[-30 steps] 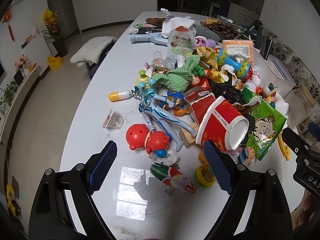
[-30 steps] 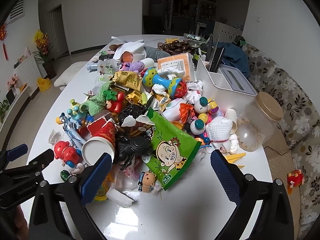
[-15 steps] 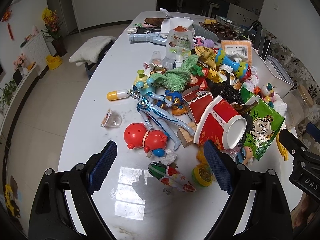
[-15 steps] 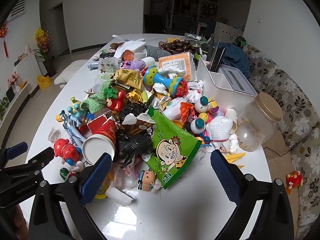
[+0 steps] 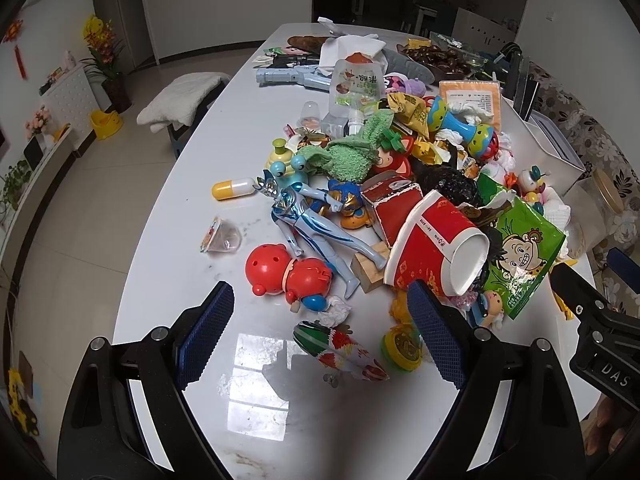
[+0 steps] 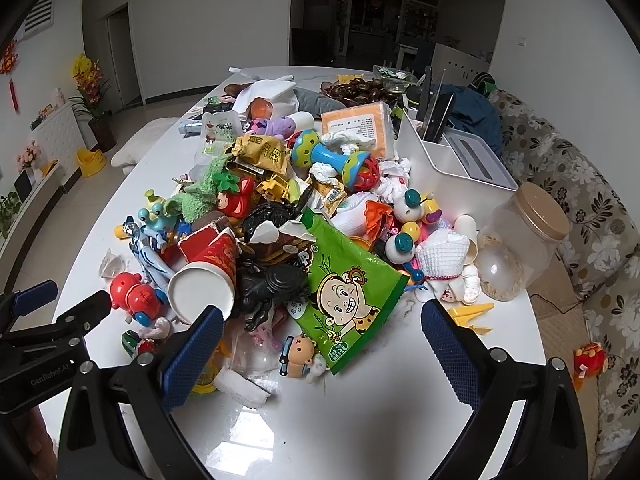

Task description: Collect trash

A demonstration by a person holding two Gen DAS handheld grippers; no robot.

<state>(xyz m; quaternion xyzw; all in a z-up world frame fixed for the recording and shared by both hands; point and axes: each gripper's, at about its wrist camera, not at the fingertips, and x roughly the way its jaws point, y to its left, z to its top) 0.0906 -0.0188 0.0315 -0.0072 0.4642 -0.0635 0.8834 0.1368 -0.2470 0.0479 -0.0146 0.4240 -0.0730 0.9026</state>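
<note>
A heap of toys and trash covers the white table [image 5: 172,208]. A red paper cup [image 5: 434,250] lies on its side with its mouth towards me; it also shows in the right wrist view [image 6: 206,278]. A green snack bag [image 5: 524,256] lies beside it, and in the right wrist view [image 6: 346,292]. A small clear jelly cup [image 5: 220,236] lies apart at the left. My left gripper [image 5: 320,336] is open and empty above the near table, short of a red round toy [image 5: 286,272]. My right gripper [image 6: 320,354] is open and empty, before the green bag.
A blue hero figure [image 5: 308,224], yellow capsule [image 5: 234,188], green cloth [image 5: 354,152] and rattle [image 6: 332,158] lie in the heap. A white organiser box [image 6: 452,156] and a lidded plastic jar [image 6: 520,240] stand at the right. Bare tabletop [image 6: 360,420] lies in front.
Both grippers have drifted slightly; the heap sits a little lower and left in the left view. Nothing was picked up and both stay open.
</note>
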